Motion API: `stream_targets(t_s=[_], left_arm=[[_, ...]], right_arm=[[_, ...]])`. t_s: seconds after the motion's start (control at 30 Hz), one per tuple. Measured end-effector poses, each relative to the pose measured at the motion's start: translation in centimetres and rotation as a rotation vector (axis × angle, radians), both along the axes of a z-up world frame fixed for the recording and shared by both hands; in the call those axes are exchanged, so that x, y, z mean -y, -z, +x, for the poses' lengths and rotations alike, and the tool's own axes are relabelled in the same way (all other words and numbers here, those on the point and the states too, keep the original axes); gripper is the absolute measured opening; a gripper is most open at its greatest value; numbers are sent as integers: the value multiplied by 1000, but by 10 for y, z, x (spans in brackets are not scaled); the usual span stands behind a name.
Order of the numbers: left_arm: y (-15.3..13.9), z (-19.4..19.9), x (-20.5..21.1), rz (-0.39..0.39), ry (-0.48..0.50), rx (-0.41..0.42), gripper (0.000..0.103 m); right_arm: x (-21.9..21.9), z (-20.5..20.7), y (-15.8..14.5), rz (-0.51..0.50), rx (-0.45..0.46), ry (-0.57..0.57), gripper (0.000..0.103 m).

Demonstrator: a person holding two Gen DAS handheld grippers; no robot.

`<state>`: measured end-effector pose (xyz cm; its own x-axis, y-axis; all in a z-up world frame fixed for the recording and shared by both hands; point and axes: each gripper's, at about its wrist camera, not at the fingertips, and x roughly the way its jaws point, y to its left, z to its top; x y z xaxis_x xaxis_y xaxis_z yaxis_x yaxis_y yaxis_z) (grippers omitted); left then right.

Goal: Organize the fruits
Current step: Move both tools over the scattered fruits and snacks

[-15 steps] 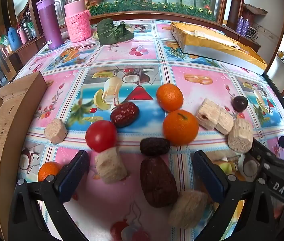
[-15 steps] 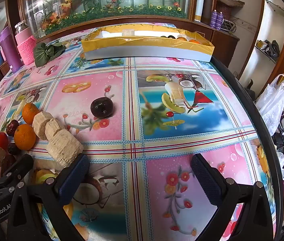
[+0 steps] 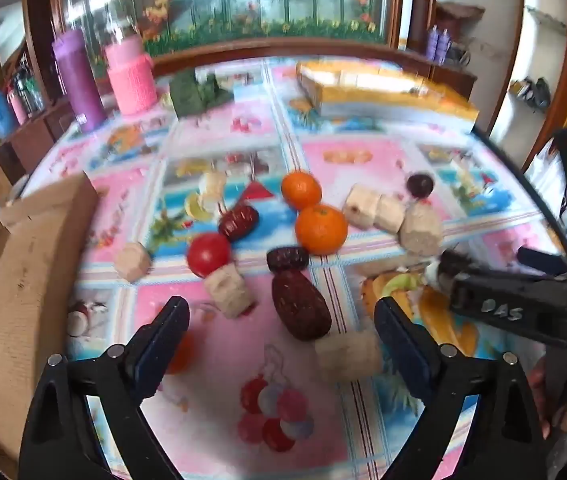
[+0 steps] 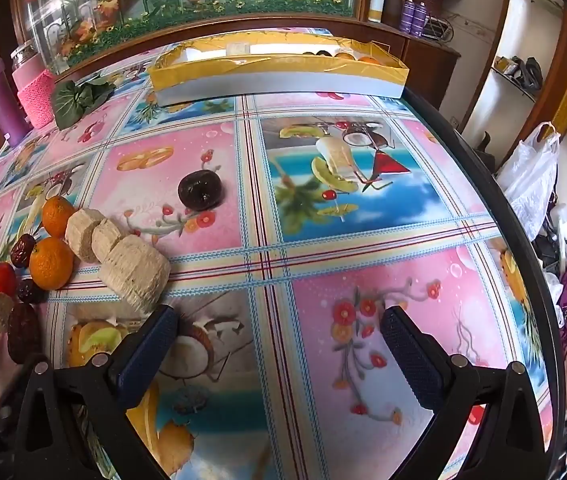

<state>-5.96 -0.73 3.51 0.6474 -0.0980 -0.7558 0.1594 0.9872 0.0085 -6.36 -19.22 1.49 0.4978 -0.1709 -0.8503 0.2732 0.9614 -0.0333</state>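
Fruits lie in a loose cluster toward the left side of the desk (image 4: 363,264), and several are hard to read. The left wrist view is smeared by blur, so edges there are soft. Counted in it: two oranges, the far one (image 3: 301,190) just beside the near one (image 3: 321,229); one red tomato (image 3: 208,255); one reddish date (image 3: 239,222) just behind the tomato; two darker dates, a small one (image 3: 287,259) touching a large one (image 3: 300,305); and one dark plum (image 3: 421,185) set apart toward the right. A third orange thing (image 3: 179,354) shows only as a sliver behind the left tool's finger. Six pale beige blocks are visible; the nearest one (image 3: 348,354) is partly covered by the other finger, and a row of three (image 4: 135,266) lies beside the oranges.

A yellow-rimmed tray (image 4: 279,66) stands at the far edge of the desk; only the tops of a few things inside show over its wall, too little to count. A cardboard box (image 3: 23,280) at the left edge is cut off by the frame.

Both the left tool (image 3: 281,334) and the right tool (image 4: 279,338) are spread wide with nothing between the fingers; the right one is over bare cloth, well apart from the fruit
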Motion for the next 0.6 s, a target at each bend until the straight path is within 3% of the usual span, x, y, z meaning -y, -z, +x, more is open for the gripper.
stream_targets(t_s=[0.13,0.23,0.3,0.4,0.47,0.6], left_arm=[[-30,-22,-18,-35,-2,104,94],[-45,-29,-39,-60,-18,120,93],[-51,-30,-57,-73,-36,108,79],[-62,-38,-91,-69,-105,129,78],[-79,-49,-120,-42,-179,189,78],[-111,-77,-169,-3,-307,321,78]], right_arm=[[-8,-9,-1,5,-19,-16,102],[-16,-20,-7,14,-8,-18,102],[-22,-30,-16,22,32,-18,102],[-33,-43,-39,-1,108,-23,102],[-42,-52,-59,-24,177,-28,102],[-59,-77,-112,-13,406,-55,103]])
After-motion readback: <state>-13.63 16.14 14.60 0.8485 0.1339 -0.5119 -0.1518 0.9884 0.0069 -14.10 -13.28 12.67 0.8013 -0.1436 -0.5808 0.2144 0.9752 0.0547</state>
